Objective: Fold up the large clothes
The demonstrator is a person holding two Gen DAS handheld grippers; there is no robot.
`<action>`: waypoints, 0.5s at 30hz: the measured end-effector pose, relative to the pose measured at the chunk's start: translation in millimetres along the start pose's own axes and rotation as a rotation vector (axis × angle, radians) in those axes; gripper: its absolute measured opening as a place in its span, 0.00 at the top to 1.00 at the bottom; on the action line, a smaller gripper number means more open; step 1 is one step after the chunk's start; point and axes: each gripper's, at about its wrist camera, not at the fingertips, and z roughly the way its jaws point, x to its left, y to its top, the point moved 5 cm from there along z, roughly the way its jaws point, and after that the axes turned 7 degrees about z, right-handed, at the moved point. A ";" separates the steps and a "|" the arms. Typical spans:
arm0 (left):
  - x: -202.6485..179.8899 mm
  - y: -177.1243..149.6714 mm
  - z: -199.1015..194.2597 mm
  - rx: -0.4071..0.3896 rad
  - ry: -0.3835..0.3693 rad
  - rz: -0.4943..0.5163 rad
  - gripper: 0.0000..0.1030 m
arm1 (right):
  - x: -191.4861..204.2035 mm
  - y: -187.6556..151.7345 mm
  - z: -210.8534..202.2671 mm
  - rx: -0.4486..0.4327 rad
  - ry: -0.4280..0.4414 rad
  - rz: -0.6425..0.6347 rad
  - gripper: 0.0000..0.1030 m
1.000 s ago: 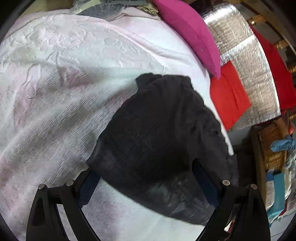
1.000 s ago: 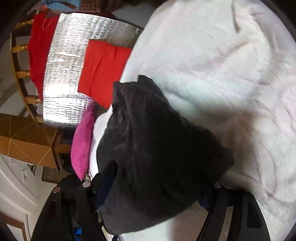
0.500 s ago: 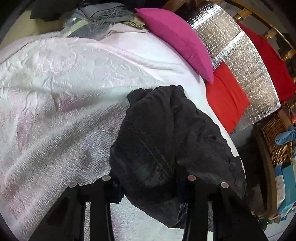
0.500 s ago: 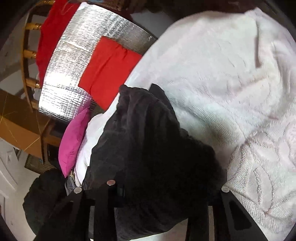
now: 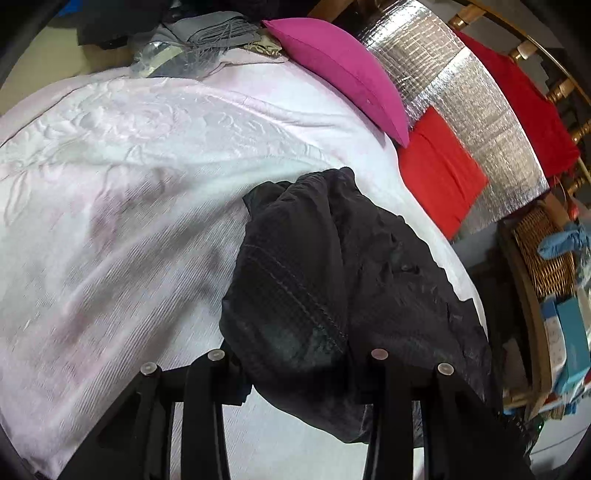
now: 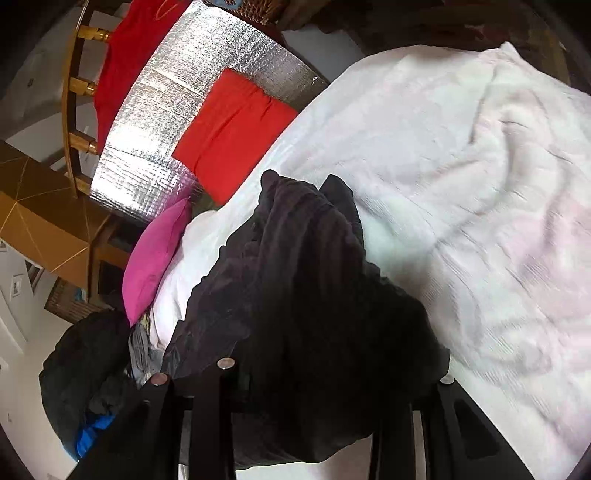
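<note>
A black garment [image 5: 332, 280] lies bunched on the pale pink bedspread [image 5: 129, 192], near the bed's right edge. My left gripper [image 5: 295, 369] is shut on the near end of the garment, which bulges up between the fingers. In the right wrist view the same black garment [image 6: 306, 302] rises in a crumpled heap over my right gripper [image 6: 317, 380], which is shut on its near end. The far end of the garment rests on the bedspread [image 6: 461, 177].
A magenta pillow [image 5: 343, 70], a red pillow [image 5: 439, 170] and silver foil padding [image 5: 480, 110] line the headboard. Folded grey clothes [image 5: 207, 33] sit at the bed's far end. A wicker basket [image 5: 543, 254] stands beside the bed. A dark clothes pile [image 6: 85, 369] lies past the magenta pillow.
Both grippers went from wide open around the flat garment to shut on it. The garment has been bunched and lifted from its near end.
</note>
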 end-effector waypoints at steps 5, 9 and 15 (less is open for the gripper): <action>2.9 -28.7 -19.2 0.003 0.026 0.044 0.62 | -12.4 -16.1 -26.4 0.003 0.000 -0.007 0.65; 9.7 -50.2 -31.9 0.002 0.032 0.049 0.62 | -29.3 -32.5 -43.7 0.005 0.001 0.017 0.65; 15.7 -75.3 -46.0 -0.025 0.039 0.062 0.61 | -50.3 -55.3 -69.8 -0.001 0.019 0.037 0.65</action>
